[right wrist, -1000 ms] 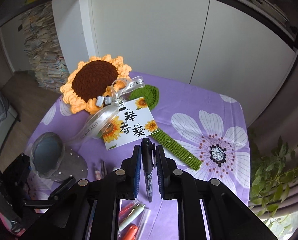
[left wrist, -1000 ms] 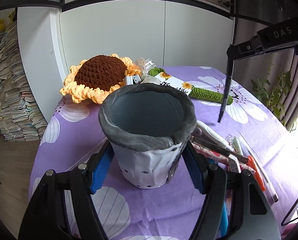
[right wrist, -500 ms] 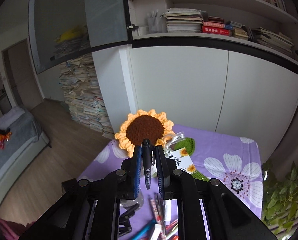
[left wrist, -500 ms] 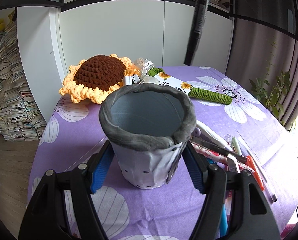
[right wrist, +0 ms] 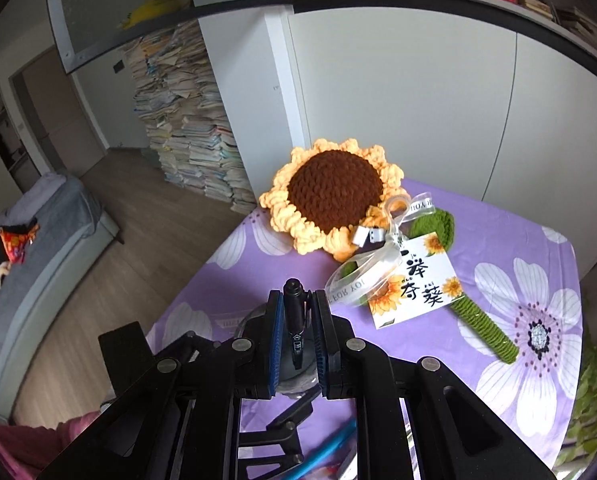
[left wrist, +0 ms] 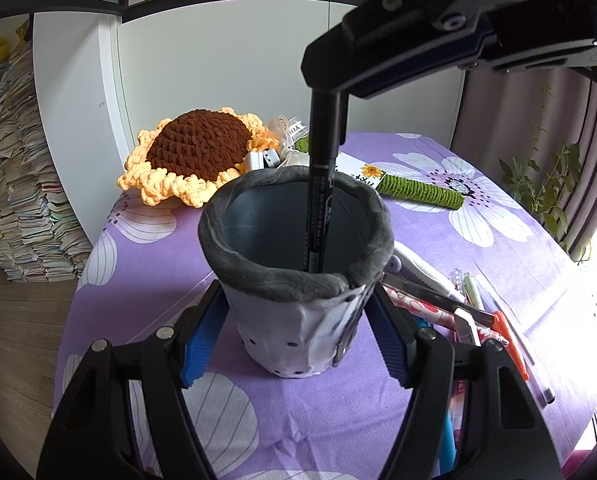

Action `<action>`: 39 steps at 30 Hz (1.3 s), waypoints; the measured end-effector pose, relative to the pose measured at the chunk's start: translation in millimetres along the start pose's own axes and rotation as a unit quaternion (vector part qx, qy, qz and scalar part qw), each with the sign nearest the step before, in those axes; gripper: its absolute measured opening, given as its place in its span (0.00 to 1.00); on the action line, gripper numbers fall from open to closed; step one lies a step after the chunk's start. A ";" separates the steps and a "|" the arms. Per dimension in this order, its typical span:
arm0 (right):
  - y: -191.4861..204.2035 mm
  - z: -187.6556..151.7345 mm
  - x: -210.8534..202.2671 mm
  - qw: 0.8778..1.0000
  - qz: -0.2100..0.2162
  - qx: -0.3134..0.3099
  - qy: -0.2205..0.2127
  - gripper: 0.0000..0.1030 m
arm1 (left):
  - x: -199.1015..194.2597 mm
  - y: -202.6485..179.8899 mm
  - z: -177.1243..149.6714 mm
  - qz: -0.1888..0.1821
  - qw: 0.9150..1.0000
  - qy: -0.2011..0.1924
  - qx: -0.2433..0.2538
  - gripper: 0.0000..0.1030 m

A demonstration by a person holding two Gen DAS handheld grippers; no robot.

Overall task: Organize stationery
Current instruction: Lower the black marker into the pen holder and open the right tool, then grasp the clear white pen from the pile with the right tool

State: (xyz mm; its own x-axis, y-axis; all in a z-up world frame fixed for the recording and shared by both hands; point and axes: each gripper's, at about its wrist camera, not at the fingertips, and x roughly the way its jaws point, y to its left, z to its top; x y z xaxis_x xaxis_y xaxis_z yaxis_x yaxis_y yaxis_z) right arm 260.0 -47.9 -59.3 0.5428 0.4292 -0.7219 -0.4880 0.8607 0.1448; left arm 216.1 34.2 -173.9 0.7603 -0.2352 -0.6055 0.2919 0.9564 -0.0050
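A grey fabric pen holder (left wrist: 294, 264) stands upright on the purple flowered tablecloth. My left gripper (left wrist: 294, 332) is shut on the holder's lower body, blue pads on both sides. My right gripper (right wrist: 294, 320) is shut on a black pen (right wrist: 294, 320); in the left wrist view that gripper (left wrist: 330, 92) hangs above the holder and the black pen (left wrist: 320, 184) points straight down into its mouth, tip inside. Several loose pens (left wrist: 458, 312) lie on the cloth to the right of the holder.
A crocheted sunflower (left wrist: 198, 152) with a green stem (left wrist: 418, 192) and a white card (right wrist: 414, 284) lies behind the holder. White cabinet doors (left wrist: 226, 80) stand behind the table. Book stacks (left wrist: 10, 180) stand on the floor to the left; a plant (left wrist: 546, 184) is at the right.
My right gripper has carried the black pen from the right side to above the holder and lowered its tip into the mouth. The left gripper and holder have stayed put.
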 end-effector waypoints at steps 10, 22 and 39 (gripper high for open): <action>-9.0 -8.0 1.4 1.000 0.002 0.019 0.011 0.15 | 0.3 -0.2 -0.5 0.000 1.000 0.000 0.000 0.66; -66.1 -59.2 -21.2 0.993 -0.064 0.098 0.027 0.15 | 2.5 -1.5 -0.8 -0.002 1.000 0.008 -0.003 0.67; -118.9 -126.9 18.4 0.963 -0.113 0.198 0.144 0.15 | 2.6 -1.5 -1.0 -0.003 1.000 0.008 -0.003 0.67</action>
State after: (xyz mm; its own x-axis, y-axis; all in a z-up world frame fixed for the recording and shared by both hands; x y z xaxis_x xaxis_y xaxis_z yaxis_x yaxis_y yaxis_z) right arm 241.3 -177.1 -175.7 0.3639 0.1736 -0.9151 -0.0497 0.9847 0.1671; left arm 217.1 32.3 -176.3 0.7490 -0.2384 -0.6182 0.2932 0.9560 -0.0135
